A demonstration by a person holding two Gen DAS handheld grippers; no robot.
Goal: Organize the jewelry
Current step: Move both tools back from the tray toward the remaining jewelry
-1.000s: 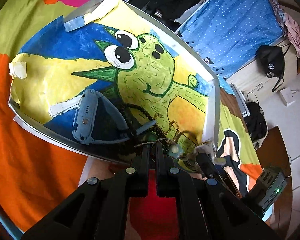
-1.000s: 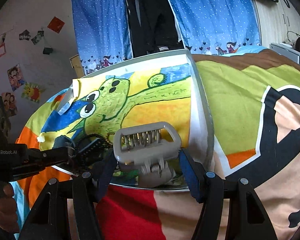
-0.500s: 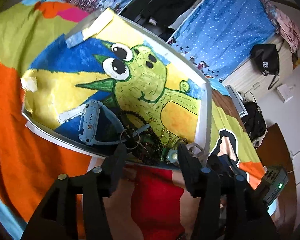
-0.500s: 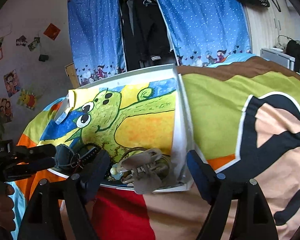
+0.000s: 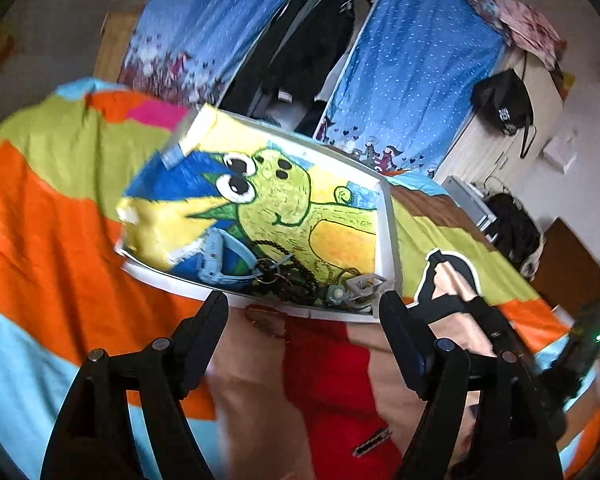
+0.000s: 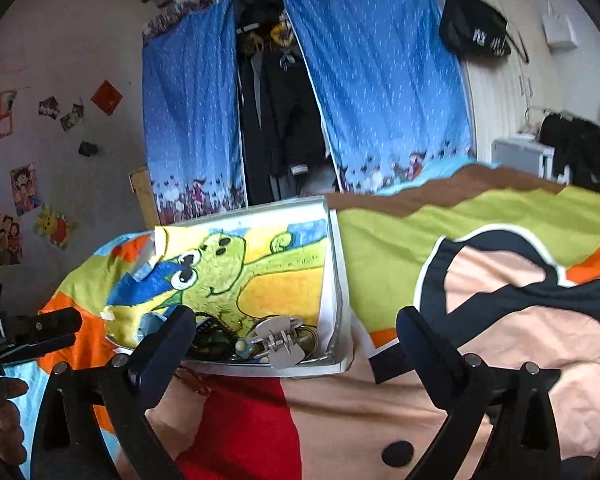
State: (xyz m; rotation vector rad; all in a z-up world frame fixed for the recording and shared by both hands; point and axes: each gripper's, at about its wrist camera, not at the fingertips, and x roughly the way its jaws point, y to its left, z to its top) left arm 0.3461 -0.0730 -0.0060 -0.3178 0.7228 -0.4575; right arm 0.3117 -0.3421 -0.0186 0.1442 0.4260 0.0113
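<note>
Jewelry (image 5: 296,276) lay heaped along the near edge of the white tray (image 5: 389,236) with its green cartoon lining, resting on the patchwork bedspread (image 5: 40,216); I saw a gray hair claw (image 6: 278,340) toward the tray's near right corner, dark beads (image 5: 300,280) beside it and a light-blue watch (image 5: 216,258) farther left. My left gripper (image 5: 304,316) hung spread wide and empty just short of that near edge, and my right gripper (image 6: 292,344) did likewise, its fingers (image 6: 428,344) apart, the claw lying between and beyond them.

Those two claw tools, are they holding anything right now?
Nothing. The left gripper and right gripper are both open and empty; the grey hair clip lies in the tray.
</note>
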